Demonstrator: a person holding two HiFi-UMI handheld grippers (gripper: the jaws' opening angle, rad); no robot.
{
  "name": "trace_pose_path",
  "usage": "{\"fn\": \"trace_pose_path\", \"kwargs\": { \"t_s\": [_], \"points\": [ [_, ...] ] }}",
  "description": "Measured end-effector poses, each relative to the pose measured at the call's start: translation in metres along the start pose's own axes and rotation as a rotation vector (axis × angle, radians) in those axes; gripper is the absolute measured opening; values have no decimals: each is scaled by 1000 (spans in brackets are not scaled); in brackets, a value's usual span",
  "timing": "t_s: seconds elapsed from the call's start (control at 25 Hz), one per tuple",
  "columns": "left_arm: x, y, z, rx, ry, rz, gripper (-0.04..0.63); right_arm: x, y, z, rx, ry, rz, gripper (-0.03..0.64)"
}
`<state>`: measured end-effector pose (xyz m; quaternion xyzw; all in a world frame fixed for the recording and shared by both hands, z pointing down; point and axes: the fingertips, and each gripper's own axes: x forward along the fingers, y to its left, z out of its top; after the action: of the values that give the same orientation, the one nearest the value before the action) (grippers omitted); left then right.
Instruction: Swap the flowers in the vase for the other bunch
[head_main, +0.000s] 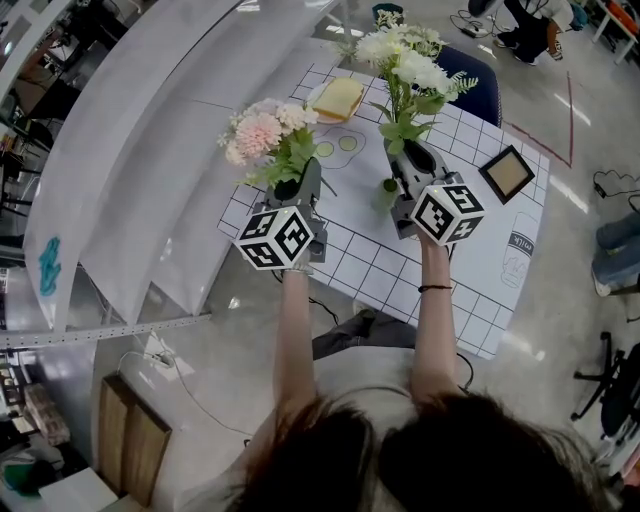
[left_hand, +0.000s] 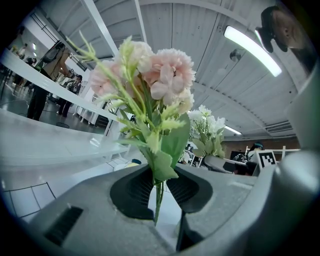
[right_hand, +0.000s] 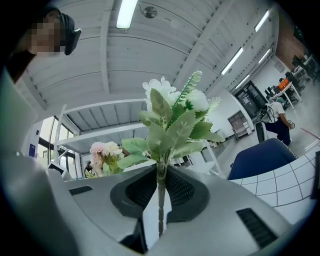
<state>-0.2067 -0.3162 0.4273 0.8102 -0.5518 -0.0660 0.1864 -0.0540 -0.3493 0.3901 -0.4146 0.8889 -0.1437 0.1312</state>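
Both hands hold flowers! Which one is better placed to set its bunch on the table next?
Right, probably. The right gripper grips the white bunch over the middle of the table; the left gripper holds the pink bunch by its left edge.

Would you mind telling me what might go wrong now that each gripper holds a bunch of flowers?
The left gripper pinches the pink bunch only by thin stems, so it may tilt or slip. The white bunch in the right gripper looks top-heavy and could swing likewise. No vase shows in any view, so placing may need searching.
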Motion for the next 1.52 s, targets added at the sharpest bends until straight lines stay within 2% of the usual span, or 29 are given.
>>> {"fn": "trace_pose_path", "kwargs": {
  "t_s": [1.12, 1.52],
  "points": [
    [-7, -7, -15, -3, 21, -17, 78, -22, -2, -38, -38, 35, -10, 51],
    [-13, -13, -16, -3, 16, -14, 78, -30, 0, -45, -75, 79, -11, 51]
  ]
}}
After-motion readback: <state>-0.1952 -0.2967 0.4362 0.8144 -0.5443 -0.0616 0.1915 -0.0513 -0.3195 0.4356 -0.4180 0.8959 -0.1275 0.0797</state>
